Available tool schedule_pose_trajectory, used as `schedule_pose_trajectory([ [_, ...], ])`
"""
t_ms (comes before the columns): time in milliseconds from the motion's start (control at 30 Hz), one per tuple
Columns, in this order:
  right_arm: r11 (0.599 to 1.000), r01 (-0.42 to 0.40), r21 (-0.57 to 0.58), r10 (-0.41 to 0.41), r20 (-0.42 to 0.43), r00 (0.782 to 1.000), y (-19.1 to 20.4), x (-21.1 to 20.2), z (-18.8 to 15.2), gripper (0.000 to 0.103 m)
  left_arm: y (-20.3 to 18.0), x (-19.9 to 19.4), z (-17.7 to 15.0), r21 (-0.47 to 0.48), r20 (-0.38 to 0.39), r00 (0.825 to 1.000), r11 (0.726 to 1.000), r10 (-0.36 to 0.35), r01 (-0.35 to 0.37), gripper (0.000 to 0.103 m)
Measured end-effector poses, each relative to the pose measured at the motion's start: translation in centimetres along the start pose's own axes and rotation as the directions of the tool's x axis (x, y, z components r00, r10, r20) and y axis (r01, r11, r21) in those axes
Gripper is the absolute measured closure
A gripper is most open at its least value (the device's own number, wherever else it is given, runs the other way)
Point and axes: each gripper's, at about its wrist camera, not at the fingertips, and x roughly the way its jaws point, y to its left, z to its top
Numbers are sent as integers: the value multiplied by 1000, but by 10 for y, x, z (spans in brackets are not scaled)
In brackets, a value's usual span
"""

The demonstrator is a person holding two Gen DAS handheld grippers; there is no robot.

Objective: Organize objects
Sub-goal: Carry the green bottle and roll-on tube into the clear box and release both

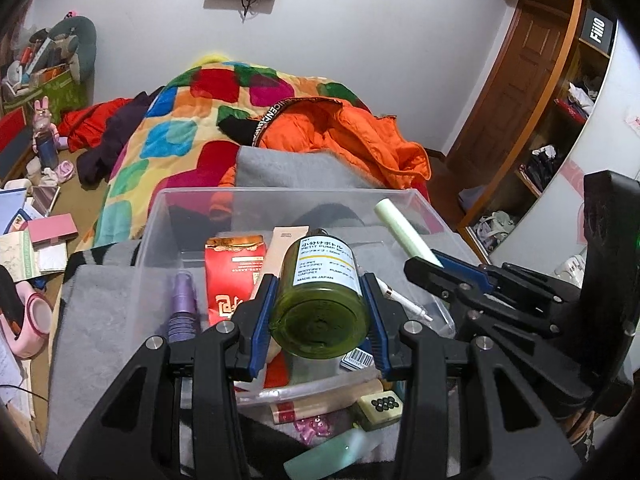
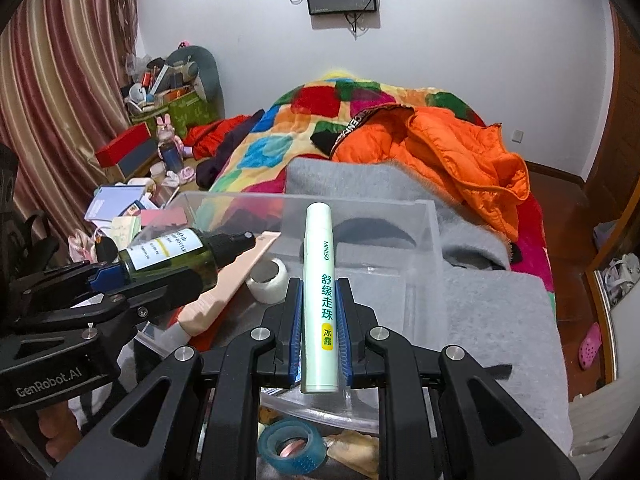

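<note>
While the left gripper (image 1: 320, 312) clamped the green pump bottle (image 1: 322, 300) and the right gripper (image 2: 320, 332) pinched the roll-on tube (image 2: 319, 296) above the clear bin (image 1: 280, 196), simultaneous release risked collision or bounce-out.

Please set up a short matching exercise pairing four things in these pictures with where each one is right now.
Things:
1. green bottle
2. pale green tube
3. tape roll
4. purple bottle

Places:
A. outside the clear box, below its near wall
B. clamped in the right gripper
C. lying inside the clear box
D. clamped in the left gripper

Pairs: 1-D, 2-B, 3-A, 4-C
</note>
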Motion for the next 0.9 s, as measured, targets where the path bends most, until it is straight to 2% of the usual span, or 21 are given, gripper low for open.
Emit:
schedule_pose_trajectory([
  [200, 1000, 16, -23, -17, -29, 999, 2, 11, -3, 89, -2, 15, -1, 1, -39, 999, 1000, -31, 31, 62],
  [367, 999, 21, -48, -23, -43, 999, 6, 15, -6, 89, -4, 21, -6, 10, -72, 997, 999, -30, 30, 62],
  [667, 996, 46, -74, -48, -36, 998, 10, 9, -6, 89, -2, 11, -6, 15, -63, 998, 1000, -22, 23, 62],
  [833, 997, 39, -70, -42, -38, 998, 8, 4, -8, 83, -4, -2, -7, 25, -46, 999, 1000, -13, 14, 61],
  [900, 997, 40, -66, -42, -31, 999, 7, 0, -8, 76, -4, -9, -8, 31, -33, 999, 999, -4, 5, 56],
])
